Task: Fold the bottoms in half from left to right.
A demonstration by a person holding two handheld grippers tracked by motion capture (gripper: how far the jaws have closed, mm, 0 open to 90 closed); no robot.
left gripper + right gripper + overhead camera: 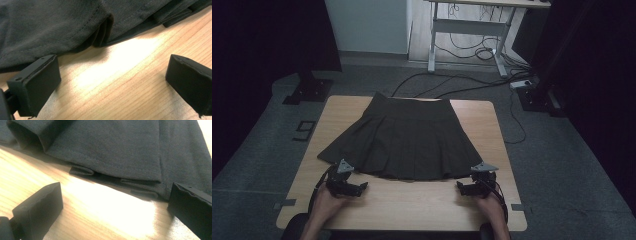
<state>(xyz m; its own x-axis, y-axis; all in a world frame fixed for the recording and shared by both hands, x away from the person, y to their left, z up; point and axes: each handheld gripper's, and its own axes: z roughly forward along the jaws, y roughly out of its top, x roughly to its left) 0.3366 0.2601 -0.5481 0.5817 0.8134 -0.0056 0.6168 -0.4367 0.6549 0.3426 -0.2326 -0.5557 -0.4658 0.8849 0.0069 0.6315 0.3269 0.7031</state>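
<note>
A dark pleated skirt (404, 135) lies flat on the wooden table (412, 205), waistband at the far side and hem toward me. My left gripper (354, 186) rests just in front of the hem's near left corner. Its jaws stand open over bare wood in the left gripper view (112, 65), with the skirt's hem (50, 25) just beyond the tips. My right gripper (464, 187) sits by the hem's near right corner, also open (116, 190). The folded pleat edges (112, 150) lie right ahead of it, and its right jaw almost reaches the cloth.
A strip of bare wood runs along the table's near edge (402, 227) between my hands. Beyond the table, cables (447, 82) trail over grey floor to a white desk frame (467, 30). Black stand bases sit at the left (309, 90) and right (537, 97).
</note>
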